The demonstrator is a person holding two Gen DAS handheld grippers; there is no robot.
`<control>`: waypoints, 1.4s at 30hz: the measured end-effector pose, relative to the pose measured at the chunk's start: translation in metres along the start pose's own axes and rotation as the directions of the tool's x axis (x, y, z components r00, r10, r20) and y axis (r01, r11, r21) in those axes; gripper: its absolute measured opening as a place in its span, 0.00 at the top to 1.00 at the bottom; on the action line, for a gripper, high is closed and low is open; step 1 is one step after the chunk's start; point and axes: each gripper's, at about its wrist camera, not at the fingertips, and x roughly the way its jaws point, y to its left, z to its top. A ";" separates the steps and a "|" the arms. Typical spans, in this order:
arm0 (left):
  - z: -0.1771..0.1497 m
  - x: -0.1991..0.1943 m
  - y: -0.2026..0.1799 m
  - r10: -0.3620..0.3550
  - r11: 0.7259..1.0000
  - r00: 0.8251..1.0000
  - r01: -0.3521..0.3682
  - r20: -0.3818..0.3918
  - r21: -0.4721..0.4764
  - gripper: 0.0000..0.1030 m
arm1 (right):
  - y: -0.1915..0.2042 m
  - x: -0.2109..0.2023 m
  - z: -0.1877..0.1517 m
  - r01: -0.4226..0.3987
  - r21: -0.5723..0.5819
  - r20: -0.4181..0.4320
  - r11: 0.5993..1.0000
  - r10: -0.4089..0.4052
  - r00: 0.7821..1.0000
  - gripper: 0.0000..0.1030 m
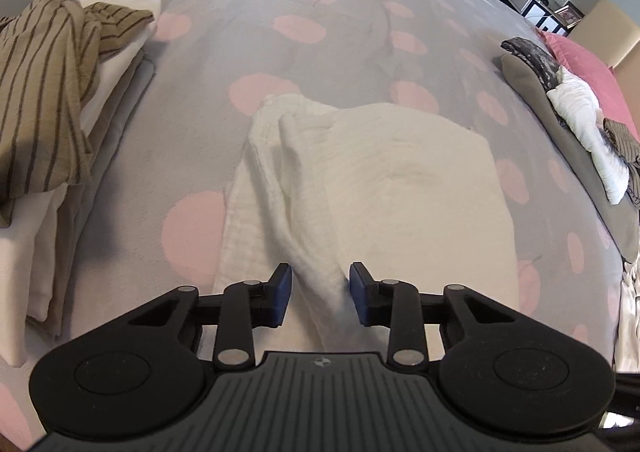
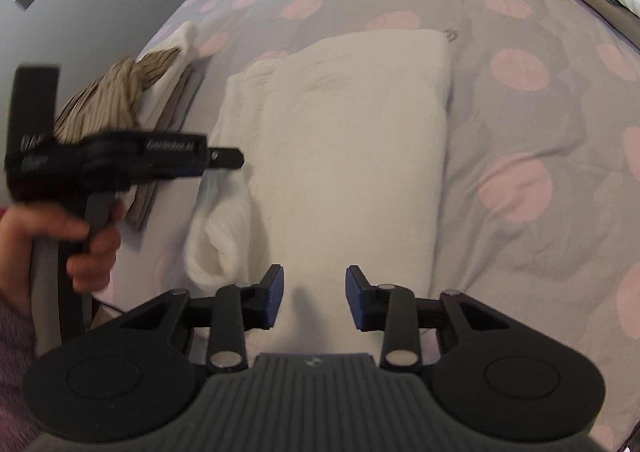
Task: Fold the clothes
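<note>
A cream-white garment [image 1: 376, 179] lies partly folded on the grey bedspread with pink dots [image 1: 296, 27]. Its right part is flat; a loose ridge of cloth runs down its left side. My left gripper [image 1: 320, 294] is open, with that ridge passing between its blue pads, not pinched. In the right wrist view the same garment [image 2: 340, 147] lies flat ahead. My right gripper [image 2: 315, 298] is open and empty over its near edge. The left gripper [image 2: 224, 159] shows there from the side, over the garment's left edge.
A stack of folded cream clothes [image 1: 120, 91] topped by a brown striped garment [image 1: 48, 83] lies to the left. A pile of unfolded clothes [image 1: 580, 123] and a pink pillow [image 1: 584, 55] lie at the right edge of the bed. Furniture stands beyond.
</note>
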 end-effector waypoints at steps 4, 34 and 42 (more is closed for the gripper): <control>-0.005 -0.004 0.007 0.016 1.000 1.000 -0.016 -0.015 -0.009 0.71 | 0.013 0.011 -0.010 -0.022 -0.058 -0.019 0.998 0.021 1.000 0.66; -0.038 -0.047 0.017 0.027 0.996 0.998 -0.032 0.064 0.084 0.97 | -0.028 0.011 -0.015 0.088 0.008 -0.005 0.996 -0.088 0.996 0.64; -0.039 -0.024 0.027 0.067 0.993 0.998 -0.067 0.005 0.093 0.96 | -0.022 0.015 -0.022 0.066 -0.033 -0.031 0.997 -0.067 0.997 0.60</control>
